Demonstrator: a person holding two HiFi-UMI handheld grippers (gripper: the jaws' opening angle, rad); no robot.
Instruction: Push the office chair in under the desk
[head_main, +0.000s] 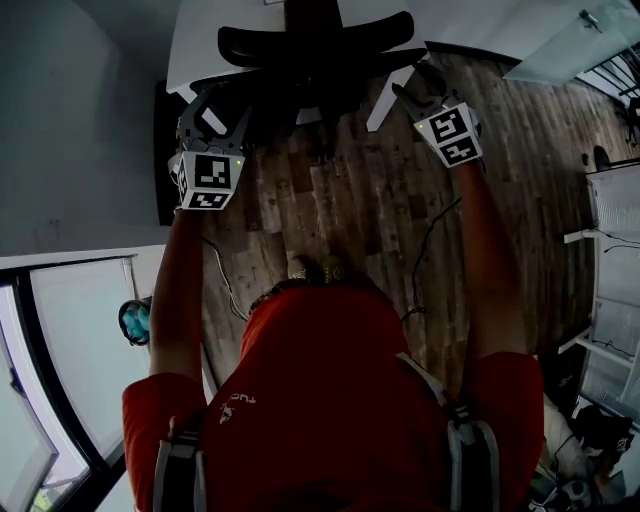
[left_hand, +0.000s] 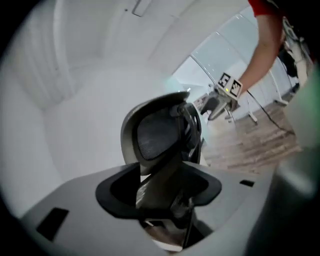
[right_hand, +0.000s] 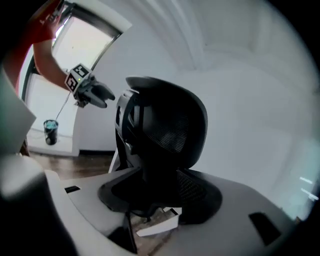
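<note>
Office chair (head_main: 315, 45) upright, facing desk (head_main: 200, 45) — tucked in

Dark wood floor (head_main: 350, 215), pale wall (head_main: 75, 120), bright window (right_hand: 84, 44).

Black mesh chair (head_main: 315, 45); white desk (head_main: 200, 40); brown wood-plank floor (head_main: 340, 200); red shirt (head_main: 330, 400).

Office chair (head_main: 318, 45) at white desk (head_main: 198, 40), left tool (head_main: 218, 112), right tool (head_main: 415, 85), jaws spread
</note>
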